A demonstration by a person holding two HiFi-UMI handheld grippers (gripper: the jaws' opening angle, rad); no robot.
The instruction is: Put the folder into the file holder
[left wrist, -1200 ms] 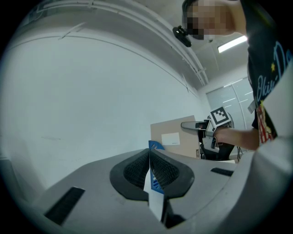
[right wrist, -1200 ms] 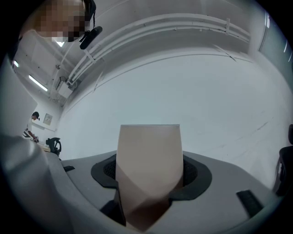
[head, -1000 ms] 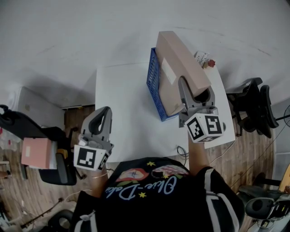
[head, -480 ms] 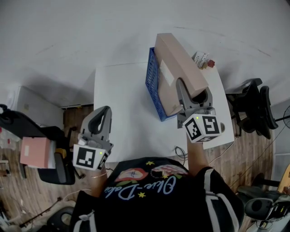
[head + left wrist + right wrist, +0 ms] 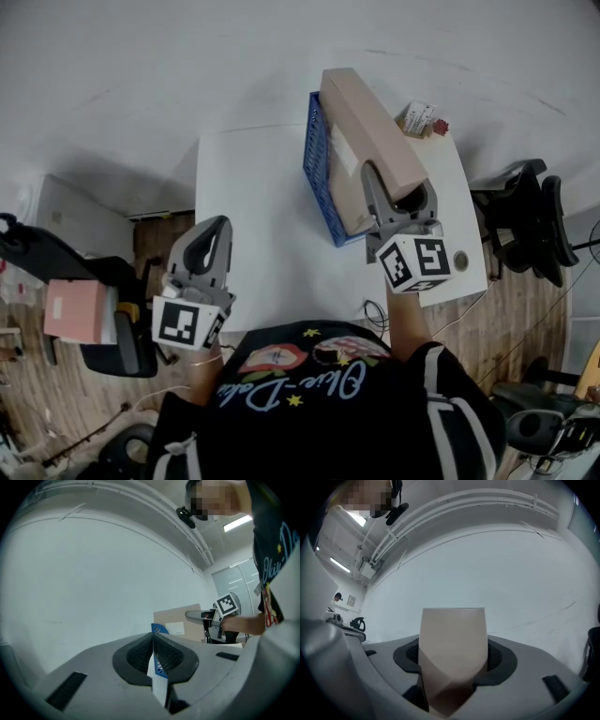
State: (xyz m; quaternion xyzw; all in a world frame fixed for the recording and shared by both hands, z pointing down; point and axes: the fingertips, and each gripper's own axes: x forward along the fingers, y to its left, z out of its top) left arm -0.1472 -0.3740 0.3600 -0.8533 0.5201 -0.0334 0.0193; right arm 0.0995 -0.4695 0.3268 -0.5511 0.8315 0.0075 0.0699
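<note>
My right tool [image 5: 398,194] pinches the tan folder [image 5: 370,131], which stands tilted in the blue file holder [image 5: 317,164]. Pushing down at this slant could, I reckon, tip or skid the holder. My left tool [image 5: 211,242], well left of the holder, is pressed together and empty.

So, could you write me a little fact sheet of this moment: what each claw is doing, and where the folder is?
Setting: white table, seen from above
Folder: tan, tilted, its lower part apparently inside the blue file holder, its top sticking out
Right gripper: shut on the folder's near edge
Left gripper: jaws together, nothing between them, by the table's near left corner, away from the holder
Task status: folder going into the holder, not yet let go
</note>
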